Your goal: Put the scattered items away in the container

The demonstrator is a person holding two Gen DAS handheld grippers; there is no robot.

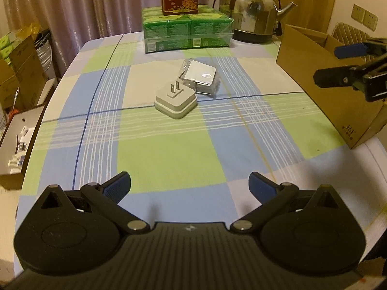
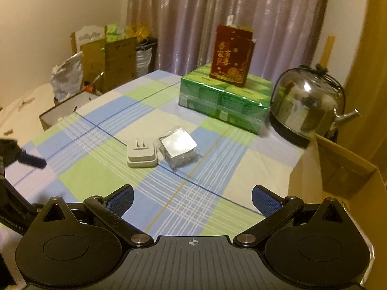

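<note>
Ahead of the tongs, beyond the bench and its checked cloth, a mauve curtain hangs under dim warm light. Cream walls flank it; wall sockets sit far right.

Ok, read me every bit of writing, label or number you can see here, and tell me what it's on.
"喜" with other gold characters, too blurred to be sure of: red box.
Upside-down number print, too blurred to read: cardboard box.
White print on green tissue packs: too small.
Partial white lettering on the left gripper's body: unreadable.
</note>
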